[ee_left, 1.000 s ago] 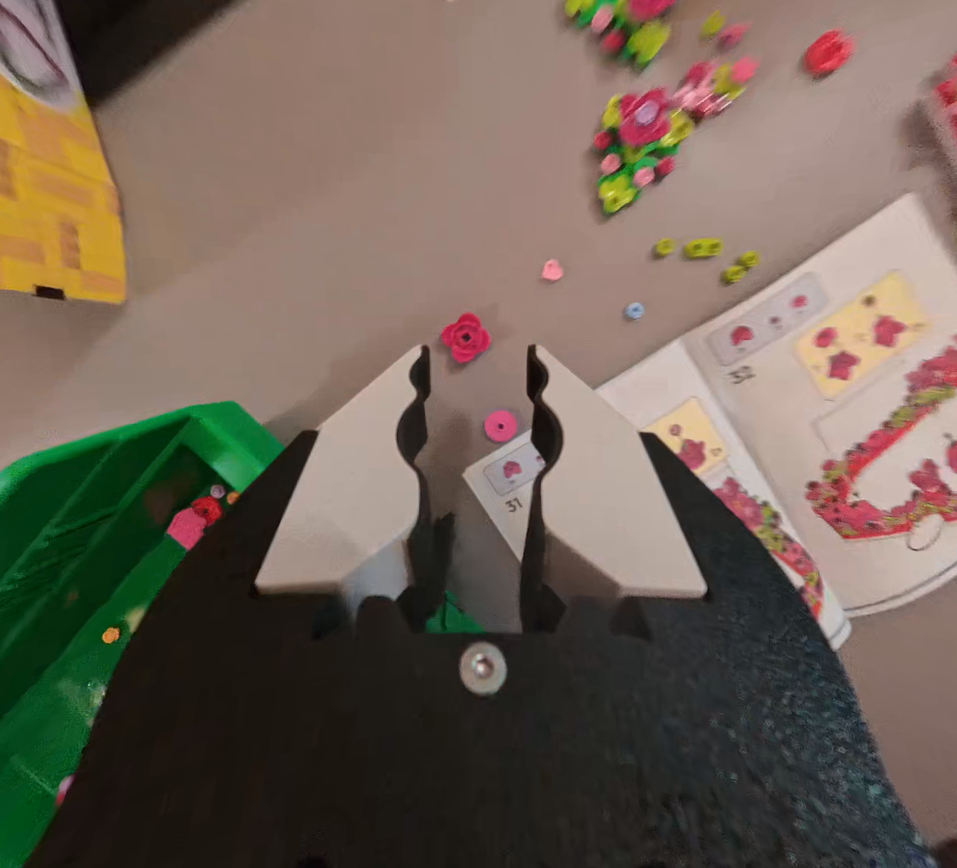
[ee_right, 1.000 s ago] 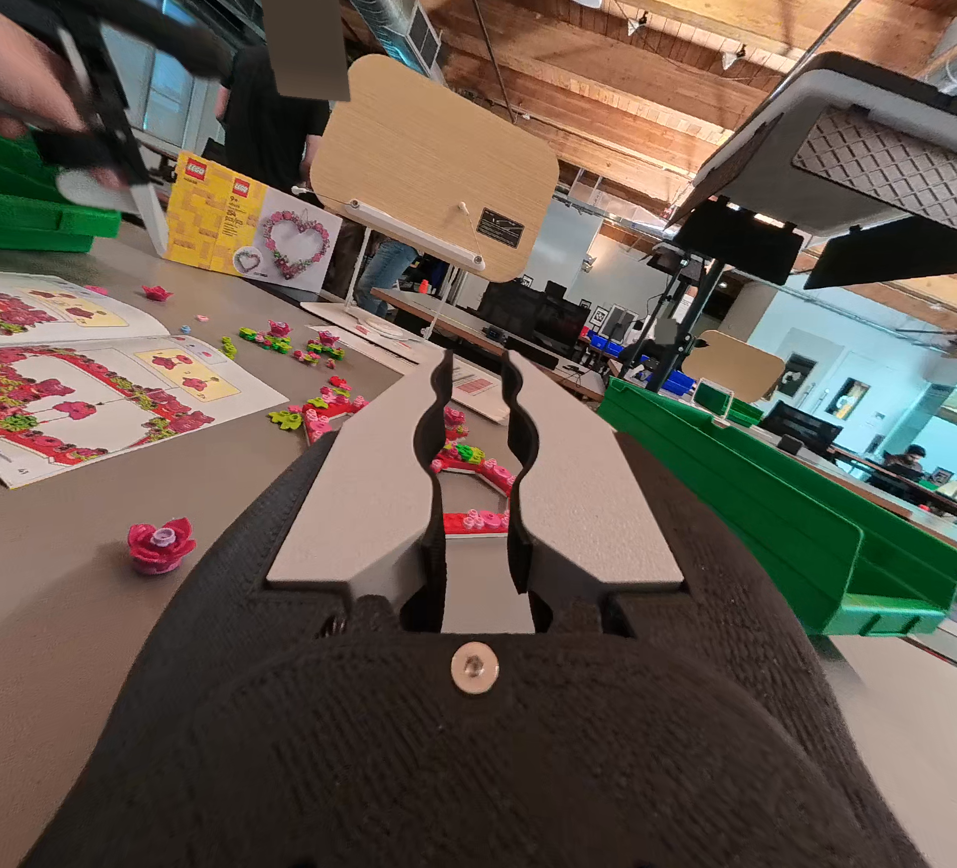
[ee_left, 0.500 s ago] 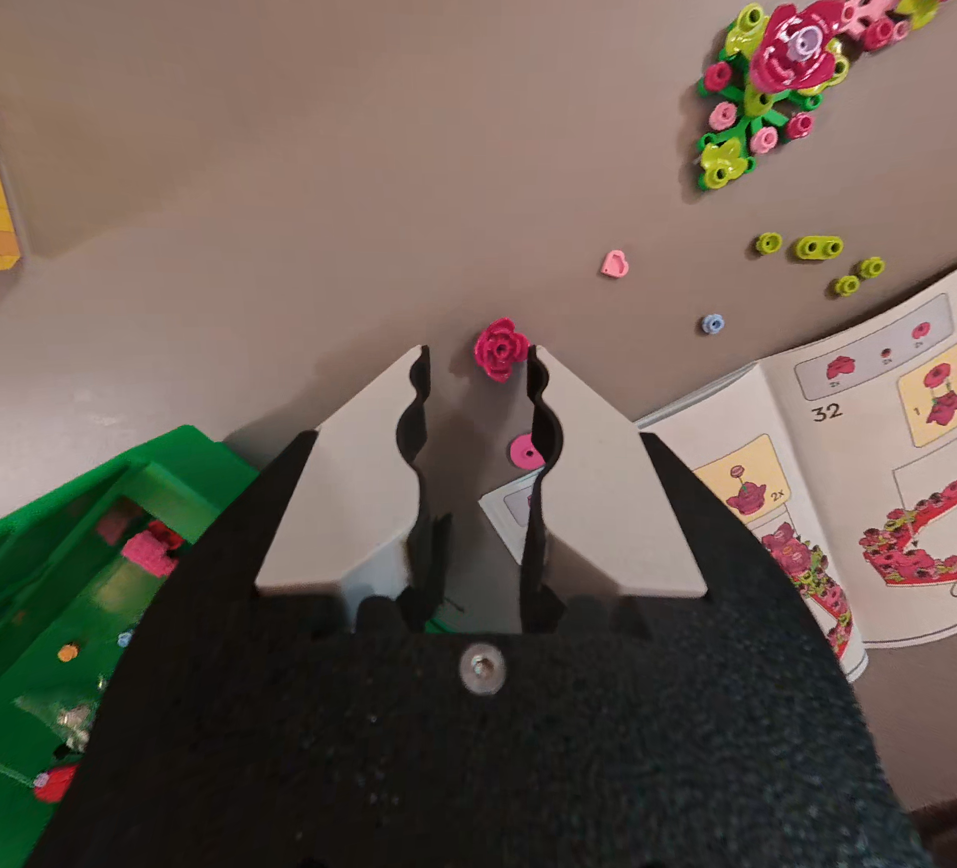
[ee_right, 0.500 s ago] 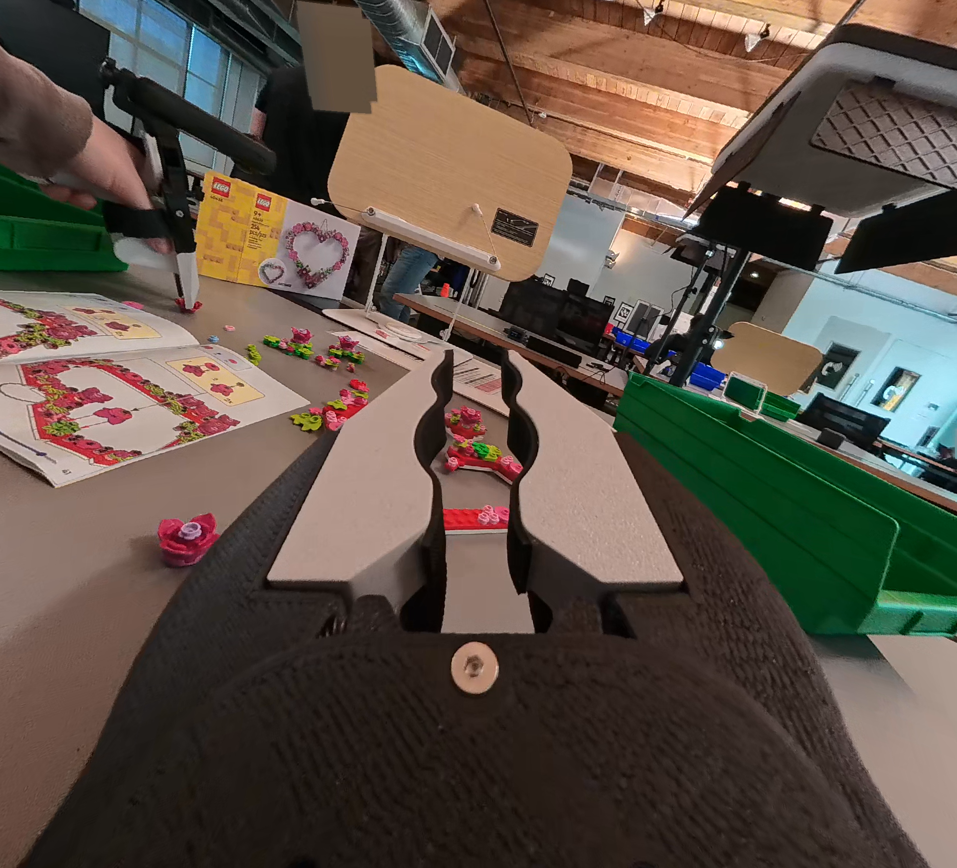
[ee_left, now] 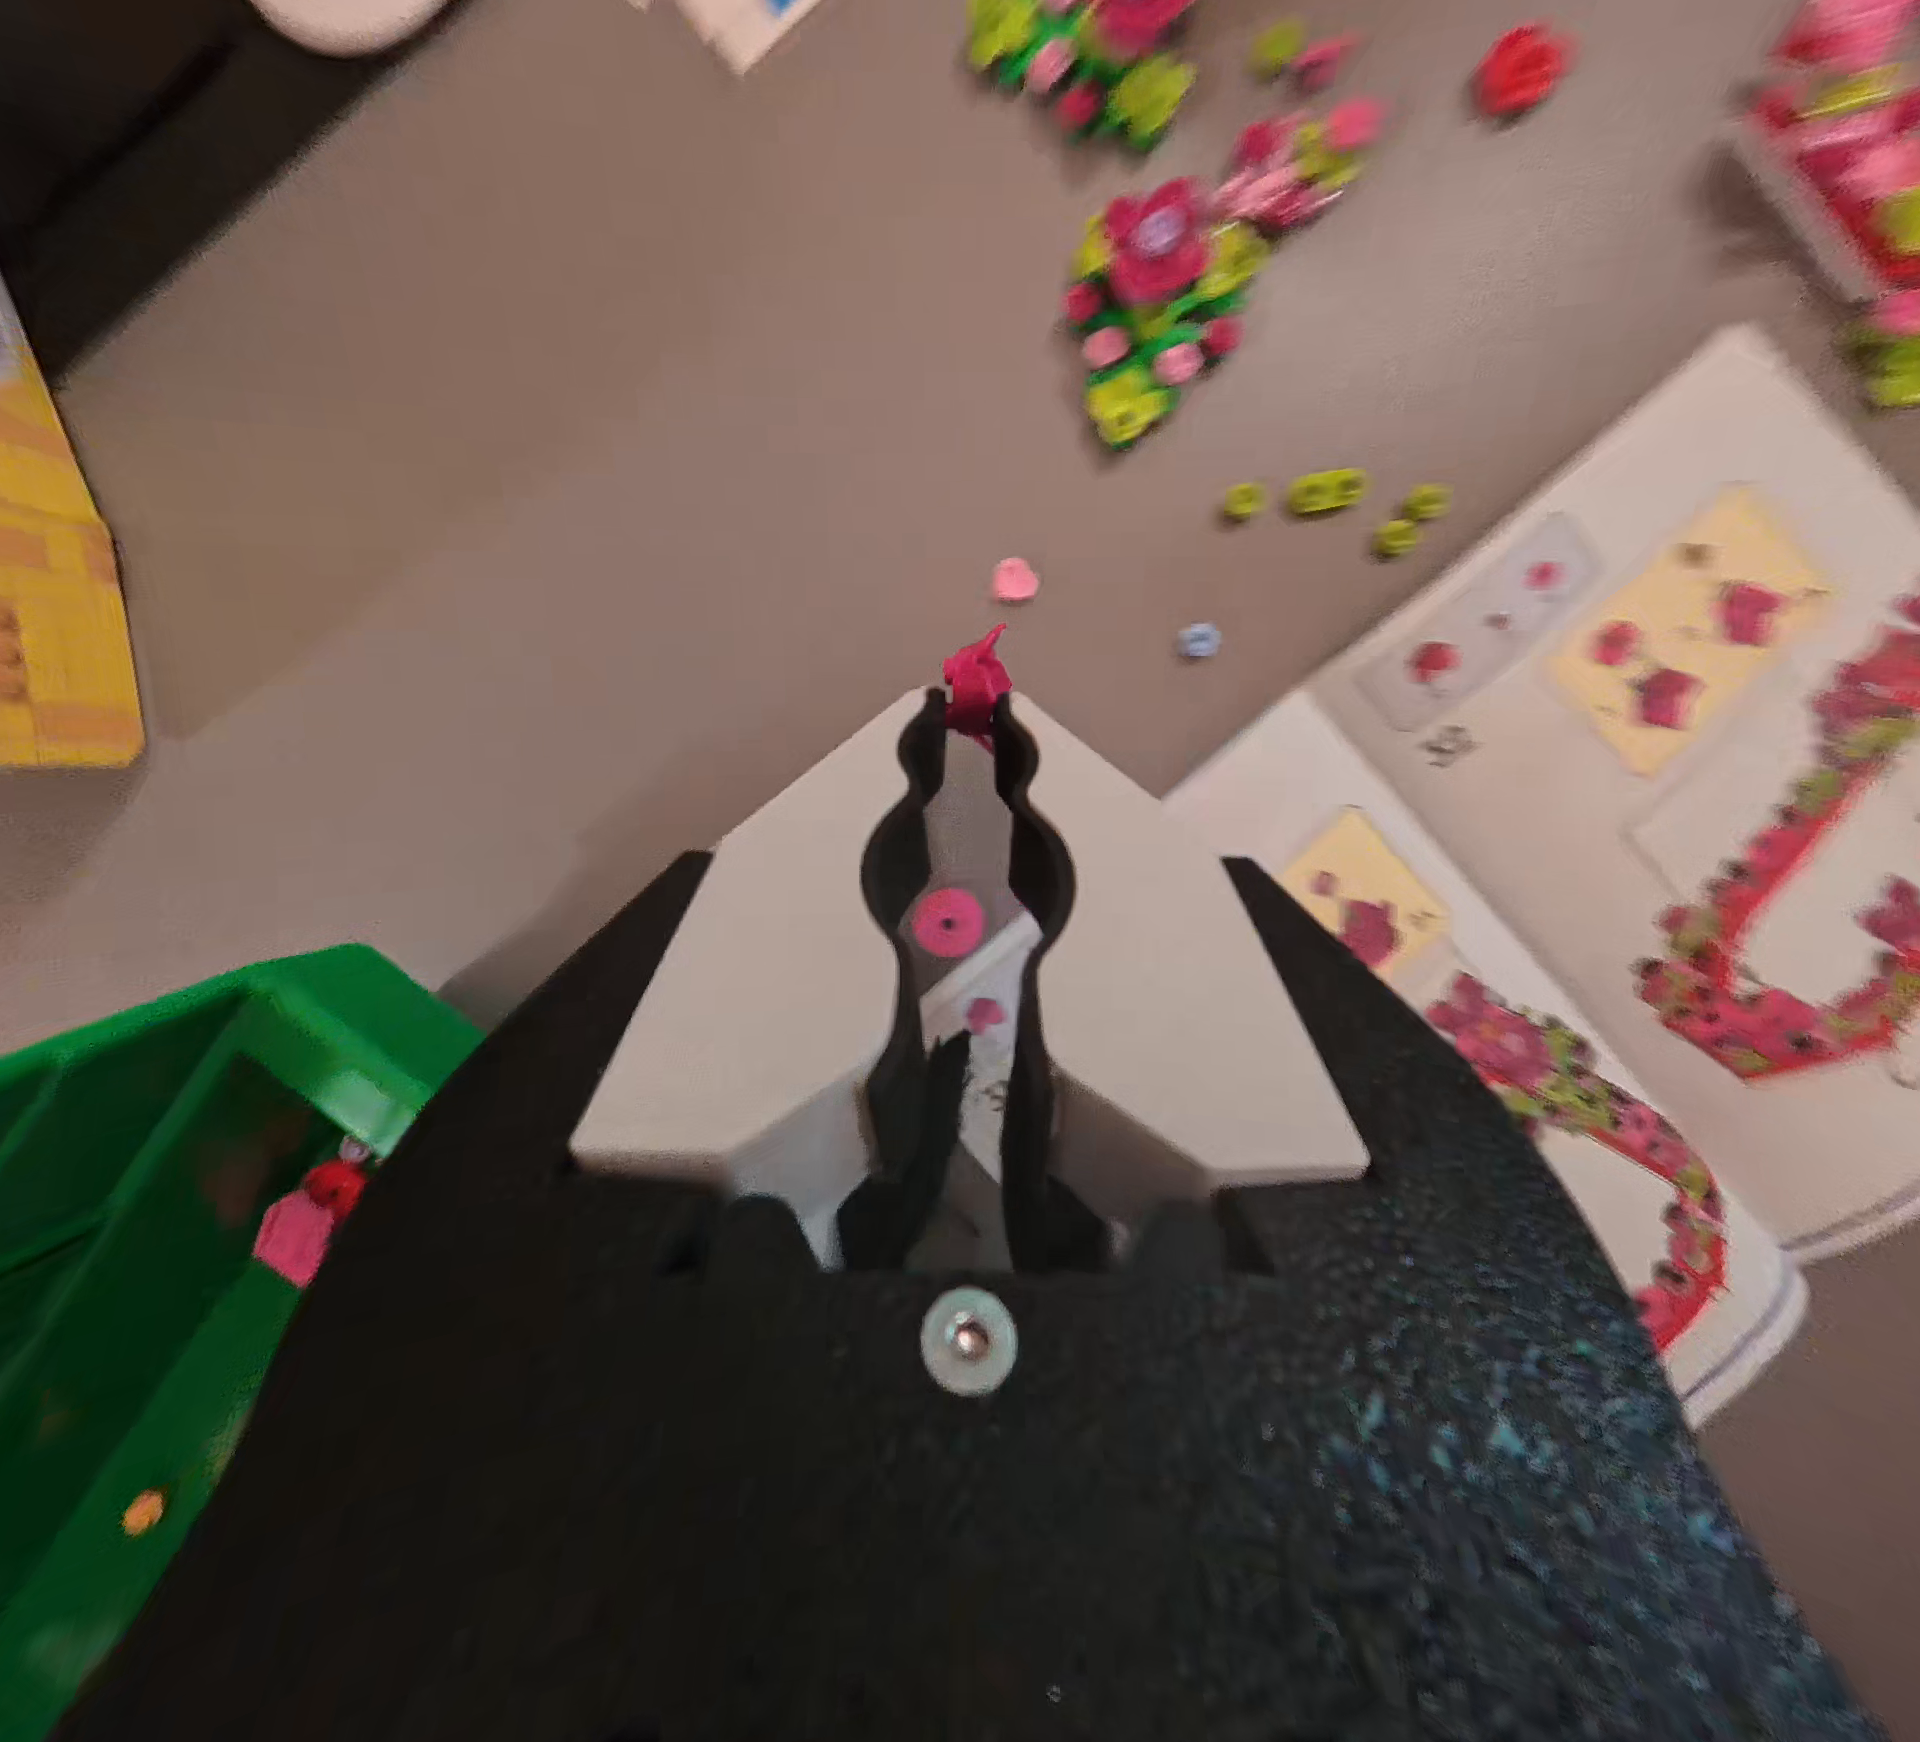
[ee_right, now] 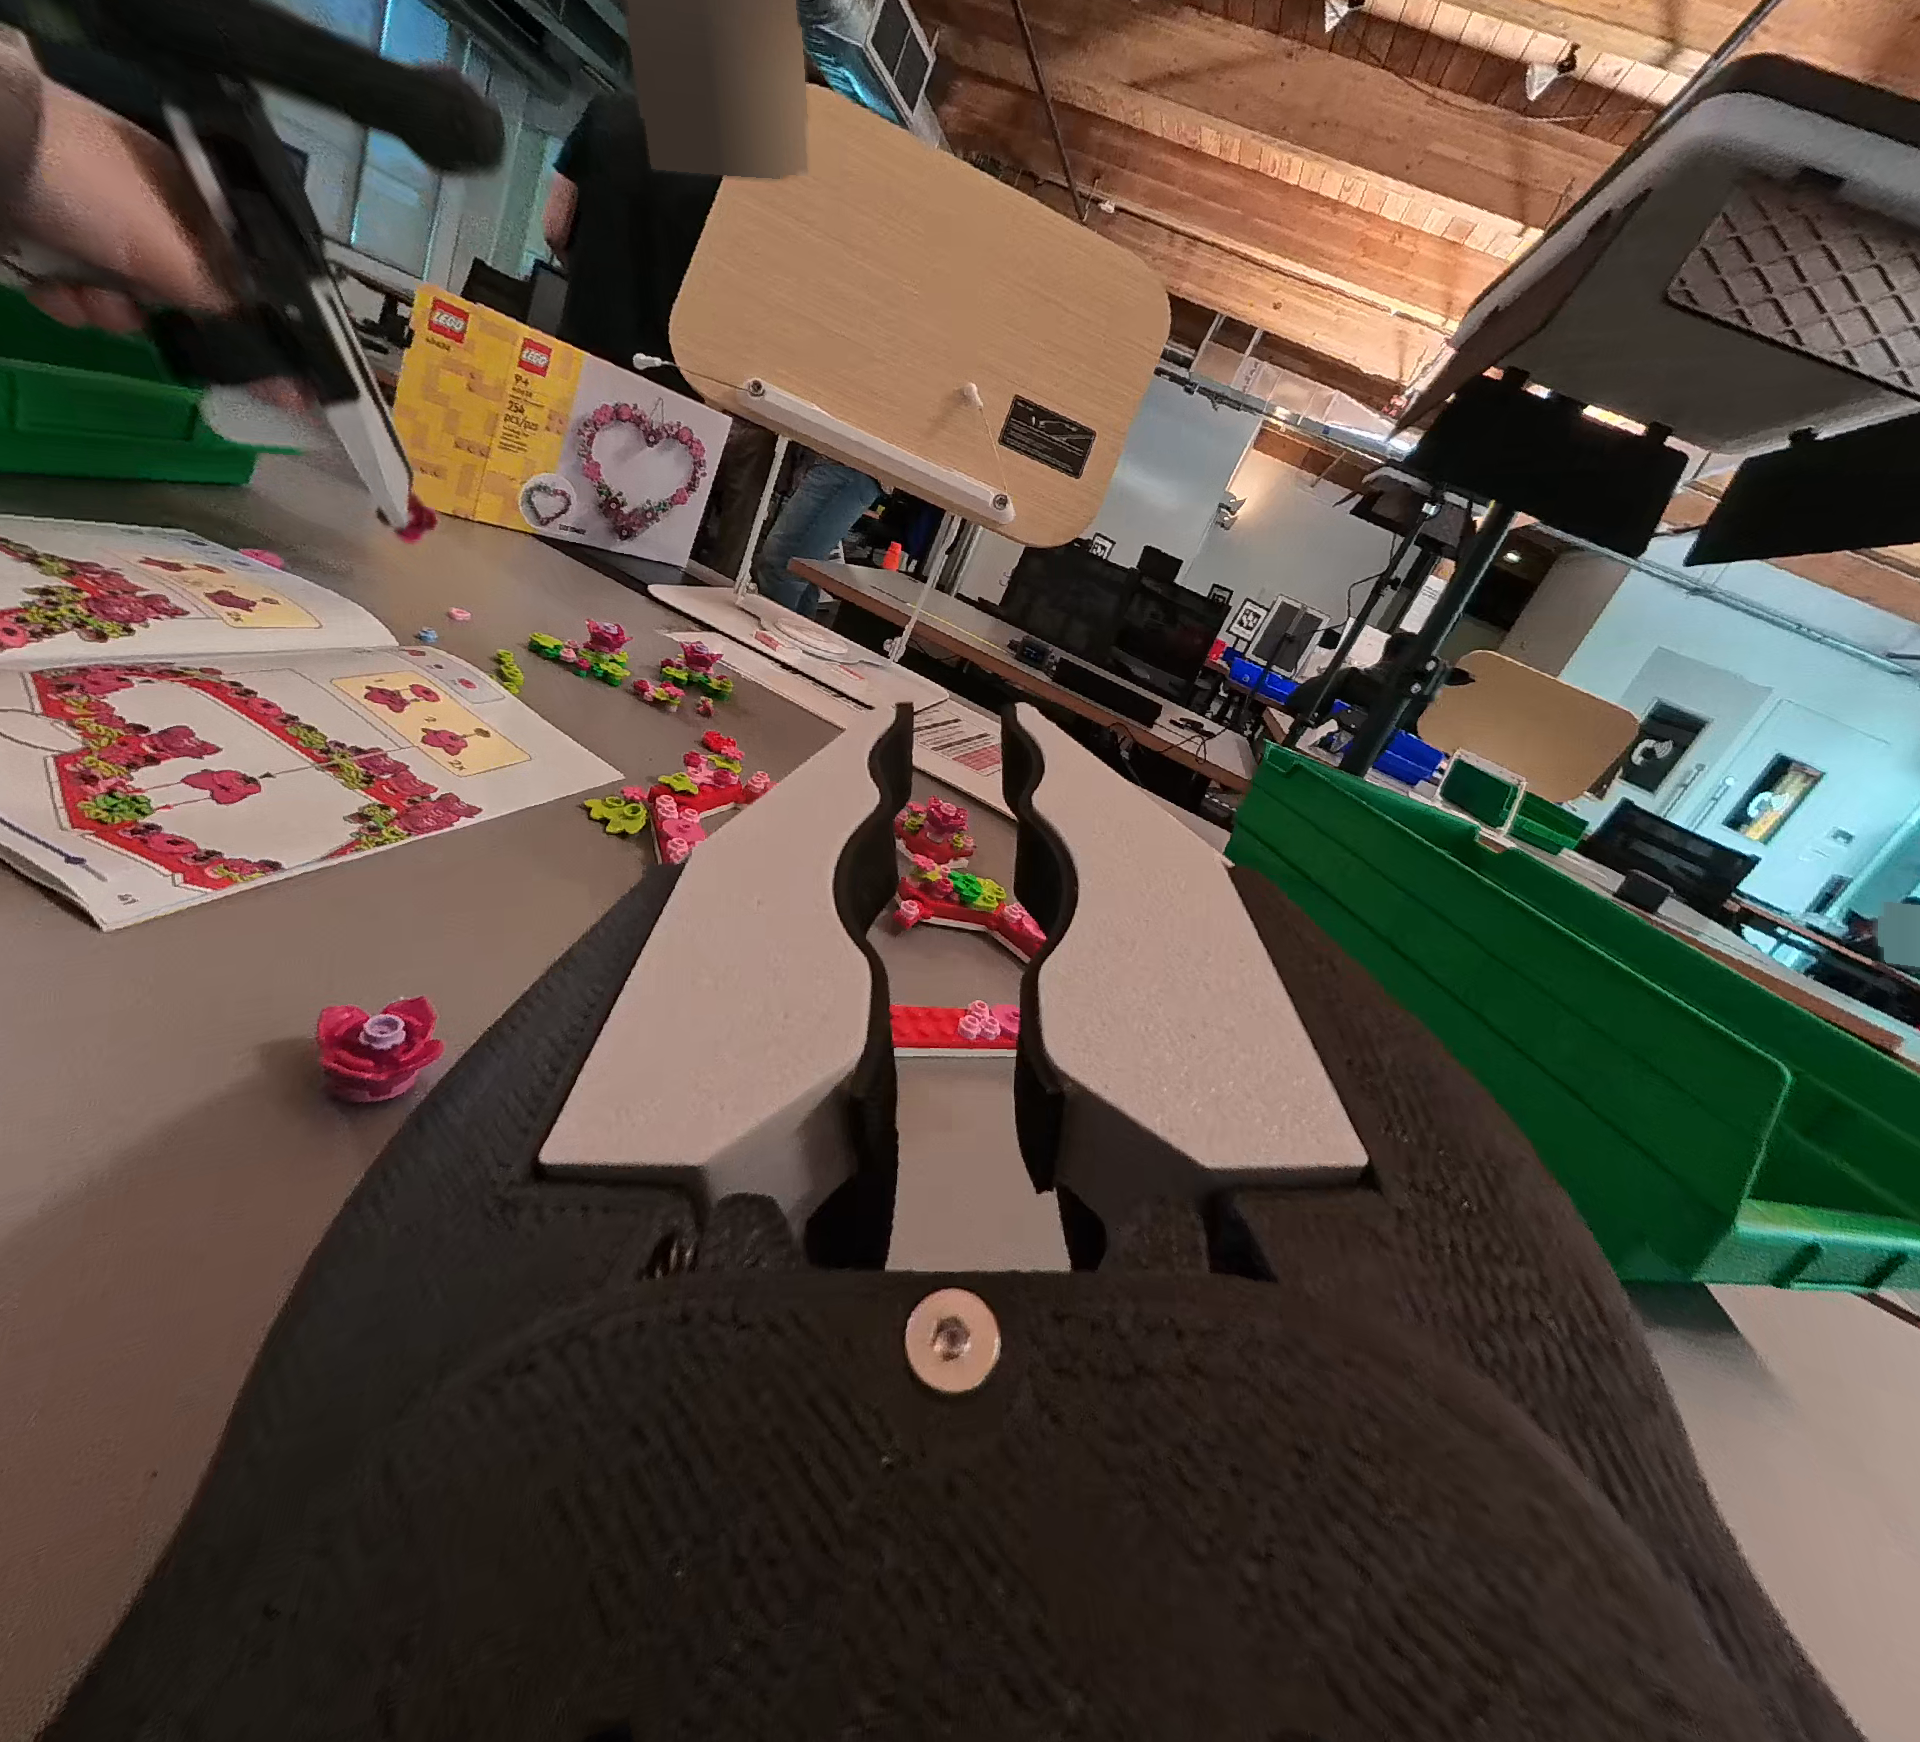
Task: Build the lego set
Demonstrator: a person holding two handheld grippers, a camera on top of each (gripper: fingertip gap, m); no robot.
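My left gripper (ee_left: 968,705) is shut on a small magenta rose piece (ee_left: 975,676) and holds it above the grey table; the right wrist view shows it at the far left (ee_right: 400,516) with the rose piece (ee_right: 418,518) at its tips. A round pink stud (ee_left: 945,925) lies on the table below the fingers. My right gripper (ee_right: 956,726) is open and empty, low over the table. Ahead of it lie red heart-frame segments with flowers (ee_right: 961,903) and a red plate (ee_right: 951,1027). A magenta flower (ee_right: 379,1048) sits to its left.
The open instruction booklet (ee_left: 1558,757) lies to the right, also in the right wrist view (ee_right: 260,757). Flower clusters (ee_left: 1153,290) and small loose pieces (ee_left: 1325,492) lie beyond. Green bins stand at the left (ee_left: 156,1173) and the right (ee_right: 1558,1017). A yellow set box (ee_right: 520,435) and wooden stand (ee_right: 914,321) stand behind.
My left gripper closed on the magenta rose piece and lifted it off the table, pulling back. My right gripper stayed almost still.
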